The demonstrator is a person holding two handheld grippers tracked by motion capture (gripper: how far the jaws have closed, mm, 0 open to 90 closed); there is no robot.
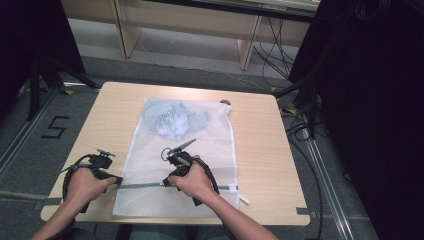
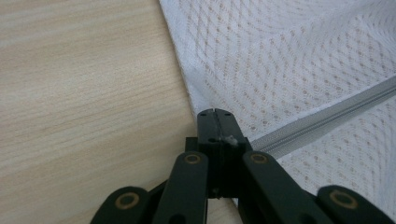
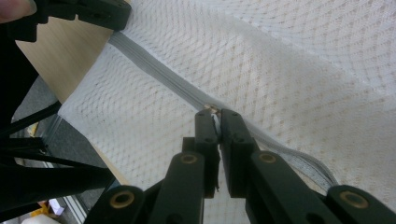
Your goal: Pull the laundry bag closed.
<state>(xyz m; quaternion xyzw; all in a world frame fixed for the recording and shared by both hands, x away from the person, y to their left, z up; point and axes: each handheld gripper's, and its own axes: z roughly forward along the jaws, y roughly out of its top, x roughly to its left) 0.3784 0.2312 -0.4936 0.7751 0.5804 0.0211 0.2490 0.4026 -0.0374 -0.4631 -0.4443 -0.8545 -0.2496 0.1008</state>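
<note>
A white mesh laundry bag lies flat on the wooden table, with a light blue garment inside its far end. A grey zipper runs across the bag's near end. My left gripper is shut on the bag's left edge at the zipper's end; in the left gripper view the tips pinch the mesh beside the zipper. My right gripper is shut on the small brass zipper pull, partway along the zipper.
The table's front edge runs just under both hands. Black stands and cables crowd the floor at the right, and a tripod stands at the left. A wooden shelf unit stands beyond the table.
</note>
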